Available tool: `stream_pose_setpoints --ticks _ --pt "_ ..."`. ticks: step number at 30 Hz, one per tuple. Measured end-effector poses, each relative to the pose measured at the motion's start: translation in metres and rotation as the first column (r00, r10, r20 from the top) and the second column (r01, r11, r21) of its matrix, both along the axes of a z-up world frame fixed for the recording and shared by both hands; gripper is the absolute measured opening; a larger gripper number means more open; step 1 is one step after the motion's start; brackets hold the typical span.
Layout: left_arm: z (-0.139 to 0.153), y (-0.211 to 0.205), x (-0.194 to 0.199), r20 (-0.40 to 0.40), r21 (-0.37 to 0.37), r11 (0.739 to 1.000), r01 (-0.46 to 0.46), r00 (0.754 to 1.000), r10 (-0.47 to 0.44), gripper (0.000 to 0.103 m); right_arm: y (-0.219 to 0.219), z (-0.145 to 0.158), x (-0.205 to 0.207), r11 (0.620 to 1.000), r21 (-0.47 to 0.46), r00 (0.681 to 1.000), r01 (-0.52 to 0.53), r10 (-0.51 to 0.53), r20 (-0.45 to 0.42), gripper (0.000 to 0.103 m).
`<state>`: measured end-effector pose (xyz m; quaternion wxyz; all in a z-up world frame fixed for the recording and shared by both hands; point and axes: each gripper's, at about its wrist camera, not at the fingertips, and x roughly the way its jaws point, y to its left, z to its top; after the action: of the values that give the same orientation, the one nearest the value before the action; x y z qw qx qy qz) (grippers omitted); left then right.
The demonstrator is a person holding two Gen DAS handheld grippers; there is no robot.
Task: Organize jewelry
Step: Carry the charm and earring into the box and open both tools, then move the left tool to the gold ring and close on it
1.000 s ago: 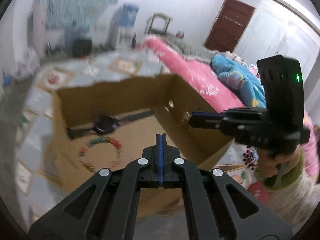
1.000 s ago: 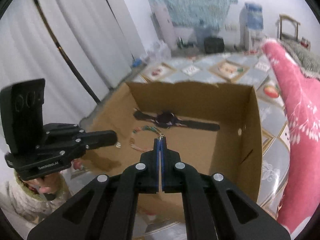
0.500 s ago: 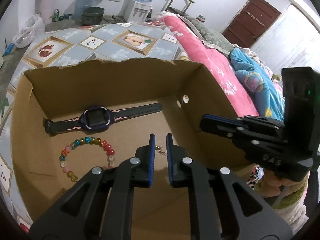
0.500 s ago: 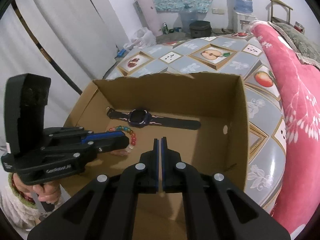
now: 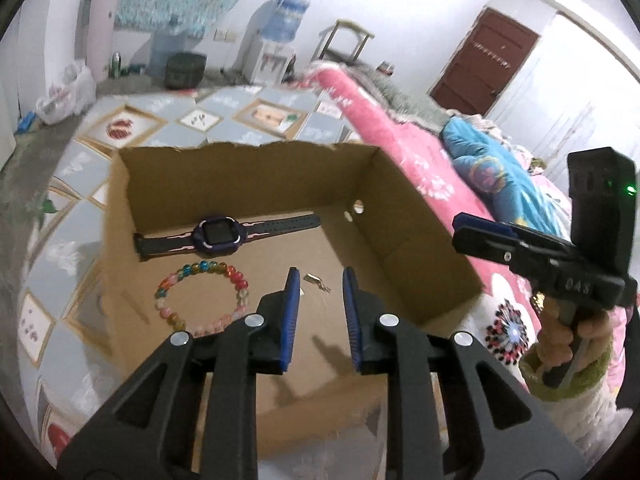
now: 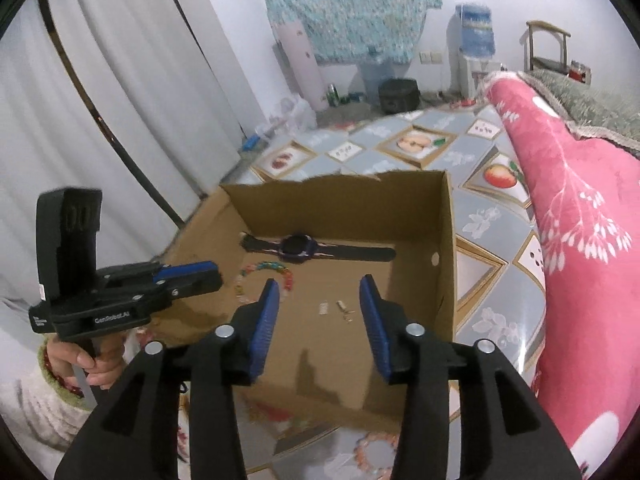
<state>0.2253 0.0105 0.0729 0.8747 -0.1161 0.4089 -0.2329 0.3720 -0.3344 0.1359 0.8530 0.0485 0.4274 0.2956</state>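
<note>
An open cardboard box [image 5: 248, 168] [image 6: 448, 240] lies on a patterned cloth. On its floor rest a dark purple watch [image 5: 218, 233] [image 6: 298, 249], a ring of coloured beads [image 5: 202, 298] [image 6: 266, 276] and a small gold earring [image 5: 316, 281] [image 6: 344, 309]. My left gripper [image 5: 319, 276] hovers over the near side of the box, its jaws opening, nothing between the pads. My right gripper [image 6: 319, 285] also hangs above the box floor, jaws opening wide and holding nothing; the earring shows on the floor beyond the gap.
A pink blanket [image 6: 580, 240] [image 5: 400, 140] borders the box on the right, with a blue bundle [image 5: 500, 176] behind. White curtains [image 6: 100, 120] hang at the left. A water dispenser [image 5: 276, 36], stool and brown door [image 5: 484, 68] stand at the far wall. Another bead bracelet [image 6: 372, 450] lies outside the box.
Both grippers were shut a second ago and now stand apart. The earring that hung from the right gripper's tips now lies on the box floor. Both hands have drawn back slightly.
</note>
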Motion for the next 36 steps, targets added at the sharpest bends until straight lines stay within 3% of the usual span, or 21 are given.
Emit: stream_pose_setpoints --ticks 3,6,11,16,20,23,28,33,36 --pt "0.016 0.012 -0.044 0.095 -0.012 1.000 0.017 0.995 -0.016 0.033 -0.009 0.014 -0.031 0.999 0.047 0.999 0.005 -0.008 0.054 0.059" --pt "0.020 0.023 -0.082 0.158 -0.003 1.000 0.018 0.987 -0.017 0.040 -0.016 0.019 -0.061 0.996 0.085 0.997 0.000 -0.007 0.083 0.062" --pt "0.000 0.034 -0.129 0.157 0.020 1.000 0.011 0.988 -0.014 0.044 -0.022 -0.002 -0.108 0.997 0.078 0.997 -0.001 -0.004 0.073 0.062" --pt "-0.045 0.025 -0.153 0.110 0.101 0.995 -0.006 0.994 -0.005 0.045 -0.011 -0.053 -0.138 0.998 0.061 1.000 0.005 -0.005 -0.009 0.062" --pt "-0.082 0.012 -0.150 0.083 0.248 0.968 -0.041 0.996 0.021 0.045 0.005 -0.092 -0.151 0.999 0.023 0.996 0.026 -0.024 -0.081 0.062" --pt "-0.101 -0.002 -0.139 0.097 0.420 0.904 -0.082 0.994 0.045 0.043 0.014 -0.111 -0.152 0.998 -0.028 0.993 0.056 -0.058 -0.106 0.062" --pt "-0.108 0.002 -0.121 0.083 0.352 0.934 -0.055 0.996 0.027 0.042 0.015 -0.120 -0.147 0.996 -0.023 0.989 0.082 -0.084 -0.123 0.062" --pt "-0.116 0.006 -0.109 0.055 0.314 0.949 -0.033 0.998 0.017 0.019 0.017 -0.118 -0.148 0.996 -0.037 0.991 0.086 -0.089 -0.095 0.061" --pt "-0.118 0.003 -0.113 0.065 0.332 0.943 -0.020 0.998 -0.002 0.018 0.018 -0.117 -0.147 0.996 -0.032 0.992 0.086 -0.088 -0.094 0.061"
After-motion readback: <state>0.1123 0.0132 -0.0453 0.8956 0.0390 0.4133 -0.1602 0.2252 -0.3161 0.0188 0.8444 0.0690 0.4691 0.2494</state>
